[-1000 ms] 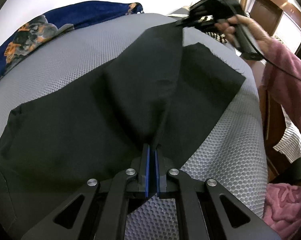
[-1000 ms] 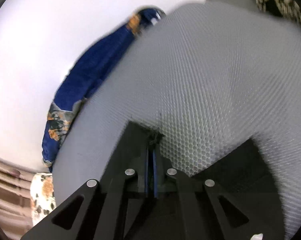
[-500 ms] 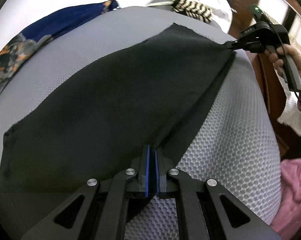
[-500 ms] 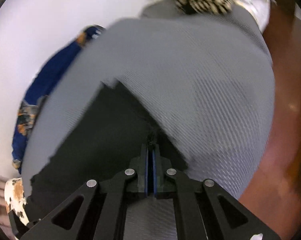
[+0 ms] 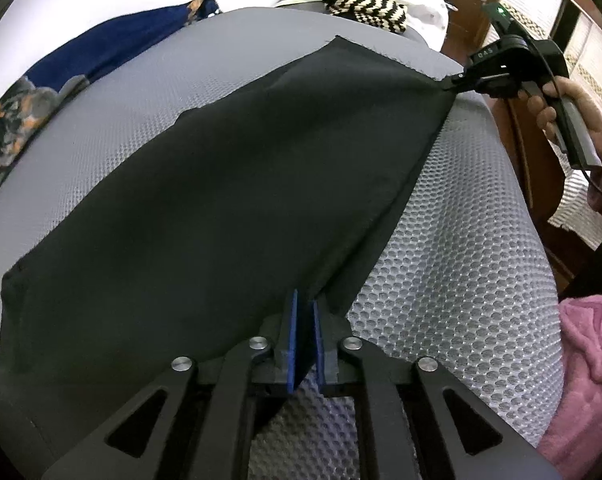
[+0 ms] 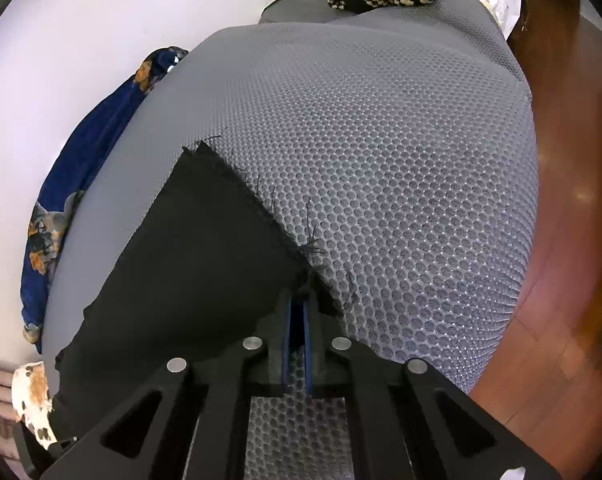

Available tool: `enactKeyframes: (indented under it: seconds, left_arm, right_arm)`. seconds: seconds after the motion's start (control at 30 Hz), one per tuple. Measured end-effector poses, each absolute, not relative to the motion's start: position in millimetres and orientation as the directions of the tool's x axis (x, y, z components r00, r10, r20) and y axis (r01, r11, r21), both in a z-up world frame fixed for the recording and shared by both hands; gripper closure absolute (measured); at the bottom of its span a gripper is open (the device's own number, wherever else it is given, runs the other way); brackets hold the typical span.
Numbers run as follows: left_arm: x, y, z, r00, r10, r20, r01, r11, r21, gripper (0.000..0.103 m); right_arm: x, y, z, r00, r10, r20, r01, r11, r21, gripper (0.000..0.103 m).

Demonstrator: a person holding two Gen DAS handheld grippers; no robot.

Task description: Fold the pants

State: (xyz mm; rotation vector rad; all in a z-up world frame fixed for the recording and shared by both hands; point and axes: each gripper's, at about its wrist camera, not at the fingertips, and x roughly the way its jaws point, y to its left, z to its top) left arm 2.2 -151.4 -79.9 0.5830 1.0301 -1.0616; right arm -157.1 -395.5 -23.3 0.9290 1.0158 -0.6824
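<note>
Black pants (image 5: 241, 200) lie spread flat over a grey mesh mattress (image 5: 441, 260), one folded edge running straight from my left gripper to the right one. My left gripper (image 5: 304, 304) is at the near end of that edge; its jaws are opening, with the cloth's edge still between the blue pads and a gap showing. At the far right, my right gripper (image 5: 455, 80), held by a hand (image 5: 561, 108), pinches the frayed hem corner. In the right wrist view that gripper (image 6: 299, 298) is shut on the frayed corner of the pants (image 6: 205, 260), low over the mattress (image 6: 381, 160).
A blue patterned cloth (image 5: 81, 64) lies along the mattress's far left side by the white wall. A black-and-cream striped knit (image 5: 365, 4) sits at the far end. Pink fleece (image 5: 589, 340) is at the right. Wooden floor (image 6: 561, 240) lies beyond the mattress's right edge.
The right gripper carried the hem corner across to the right, and the bunched pants now lie flat and taut. The left gripper's pads have parted slightly.
</note>
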Motion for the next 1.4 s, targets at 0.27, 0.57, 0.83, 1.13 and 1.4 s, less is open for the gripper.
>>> enactKeyframes:
  seconds: [0.27, 0.57, 0.83, 1.13, 1.4]
  left_arm:
    - [12.7, -125.6, -41.4, 0.137, -0.542, -0.83, 0.866, 0.473, -0.166, 0.051]
    - [72.9, -81.3, -38.2, 0.326, -0.49, -0.809, 0.631, 0.75, -0.2, 0.051]
    - [99.1, -36.1, -57.2, 0.347, -0.428, -0.835, 0.449, 0.857, -0.253, 0.051]
    - [109.0, -29.5, -64.7, 0.342, -0.414, -0.844, 0.412, 0.873, -0.261, 0.051]
    - [110.7, -28.8, -62.0, 0.353, -0.423, -0.835, 0.407, 0.872, -0.27, 0.051]
  right_arm:
    - [-139.6, -420.4, 17.0, 0.408, -0.1, -0.907, 0.774, 0.565, 0.286, 0.084]
    - [-27.2, -445.0, 8.2, 0.443, 0.072, -0.894, 0.583, 0.734, 0.349, 0.084]
    - [18.9, -460.1, -26.1, 0.383, 0.143, -0.913, 0.554, 0.755, 0.351, 0.084]
    - [34.3, -462.6, -46.7, 0.342, 0.166, -0.925, 0.548, 0.765, 0.34, 0.084]
    - [20.2, -446.1, -11.3, 0.414, 0.014, -0.91, 0.542, 0.8, 0.259, 0.103]
